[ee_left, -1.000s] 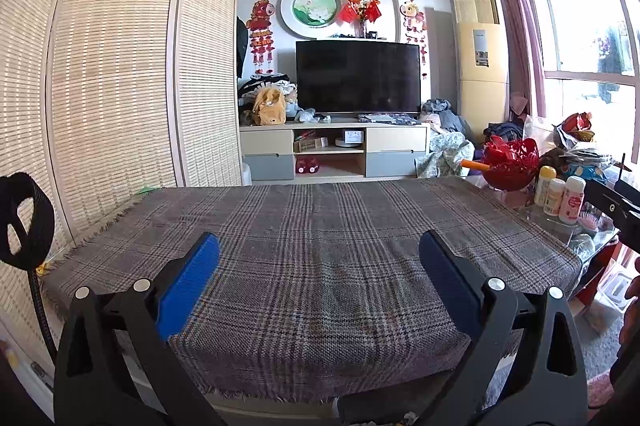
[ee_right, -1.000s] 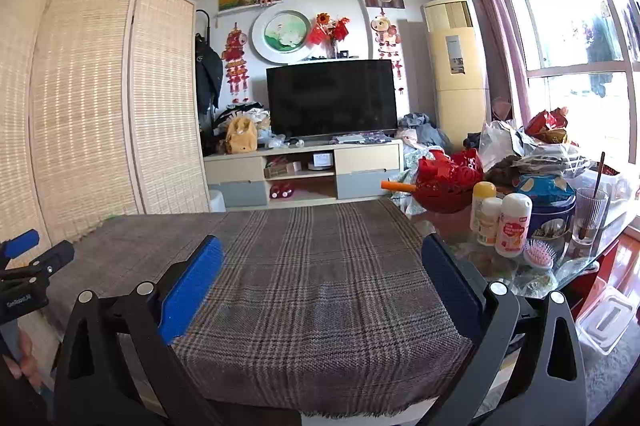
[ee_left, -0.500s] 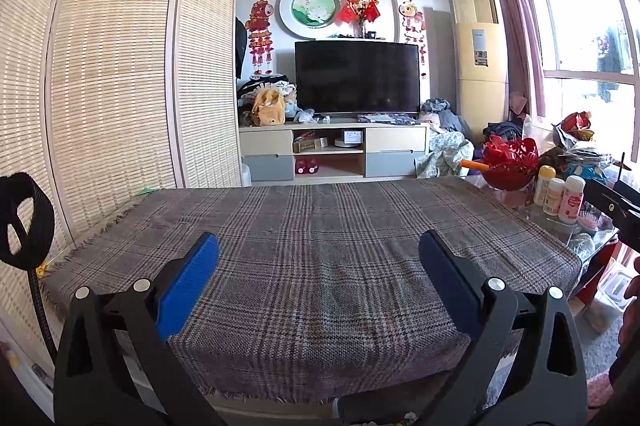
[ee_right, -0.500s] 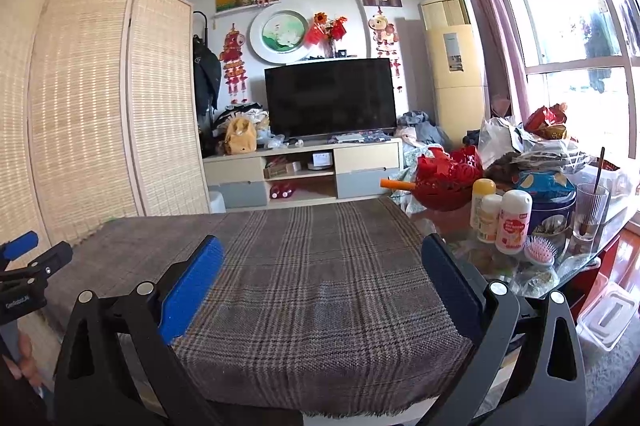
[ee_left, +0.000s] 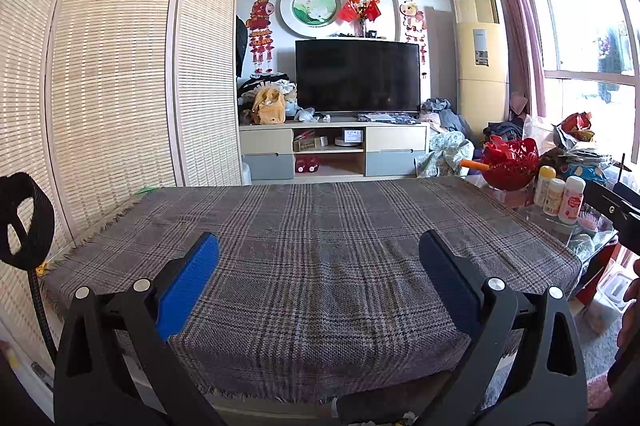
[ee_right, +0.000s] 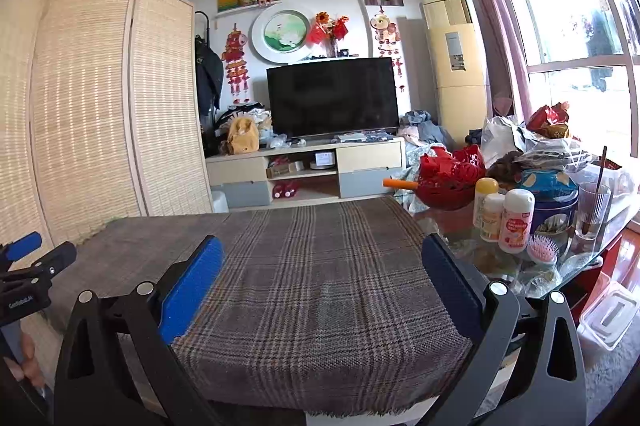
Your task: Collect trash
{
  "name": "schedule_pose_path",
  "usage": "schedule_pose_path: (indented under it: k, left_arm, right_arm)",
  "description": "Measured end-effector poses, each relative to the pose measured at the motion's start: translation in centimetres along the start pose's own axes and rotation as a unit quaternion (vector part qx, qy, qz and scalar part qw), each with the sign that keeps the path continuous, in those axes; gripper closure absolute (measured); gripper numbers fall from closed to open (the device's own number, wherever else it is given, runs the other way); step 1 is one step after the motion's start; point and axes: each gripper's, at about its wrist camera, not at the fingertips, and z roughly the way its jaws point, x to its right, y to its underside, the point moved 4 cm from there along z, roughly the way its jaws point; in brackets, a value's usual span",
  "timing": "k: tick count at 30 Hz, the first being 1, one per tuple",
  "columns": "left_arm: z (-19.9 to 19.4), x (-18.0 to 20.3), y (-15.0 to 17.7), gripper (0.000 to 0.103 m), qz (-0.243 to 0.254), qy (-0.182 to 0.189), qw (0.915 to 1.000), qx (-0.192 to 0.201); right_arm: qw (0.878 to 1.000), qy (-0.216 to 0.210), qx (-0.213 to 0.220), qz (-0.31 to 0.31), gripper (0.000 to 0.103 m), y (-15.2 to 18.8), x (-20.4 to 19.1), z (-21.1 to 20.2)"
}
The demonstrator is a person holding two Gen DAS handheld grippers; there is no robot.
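A grey plaid cloth [ee_left: 312, 246] [ee_right: 320, 266] covers the table in front of me, and no trash lies on it. My left gripper [ee_left: 318, 252] hovers open over the near edge of the cloth, nothing between its blue pads. My right gripper [ee_right: 322, 254] is also open and empty, held over the cloth's near right part. The left gripper [ee_right: 28, 258] shows at the left edge of the right wrist view, a hand below it. The right gripper [ee_left: 616, 210] pokes in at the right edge of the left wrist view.
Right of the cloth, a glass tabletop carries a red basket [ee_right: 448, 178], three small bottles [ee_right: 504, 218], a blue tin [ee_right: 554, 206], a glass [ee_right: 592, 210], a pink brush [ee_right: 542, 252] and crumpled bags [ee_right: 540, 138]. A woven screen [ee_left: 120, 66] stands left; a TV unit [ee_left: 332, 150] lies behind.
The right wrist view has tilted slightly upward and shifted a little; the left gripper is nearly still. Both grippers stay open and empty.
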Motion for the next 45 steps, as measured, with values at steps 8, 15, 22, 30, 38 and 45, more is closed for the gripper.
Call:
schedule_pose_path:
  k: [8,15,22,30,38,45]
  left_arm:
    - [-0.18,0.20,-0.15,0.008,0.001,0.001,1.0000,0.003]
    - [-0.27,0.22,-0.21,0.008,0.002,0.002,1.0000,0.003]
    - [-0.45,0.11,-0.33,0.008,0.003,0.001,1.0000,0.005]
    - [-0.42,0.05,-0.47,0.008,0.004,0.002,1.0000,0.006]
    - [-0.45,-0.01,-0.61,0.008,0.004,-0.001,1.0000,0.007]
    - [-0.53,-0.10,-0.64,0.008,0.004,-0.001,1.0000,0.007]
  right_arm:
    - [1.000,-0.002,-0.003,-0.002,0.003,0.05,-0.16,0.10]
    - [1.000,0.001,-0.002,-0.001,0.003,-0.03,0.04,0.09]
    - [1.000,0.001,-0.001,-0.002,0.003,-0.05,0.02,0.05]
    - [1.000,0.000,0.001,0.000,0.003,-0.10,-0.04,-0.02]
    - [1.000,0.001,0.001,0.000,0.003,-0.10,-0.04,0.00]
    - [1.000,0.001,0.001,0.000,0.003,-0.11,-0.03,-0.01]
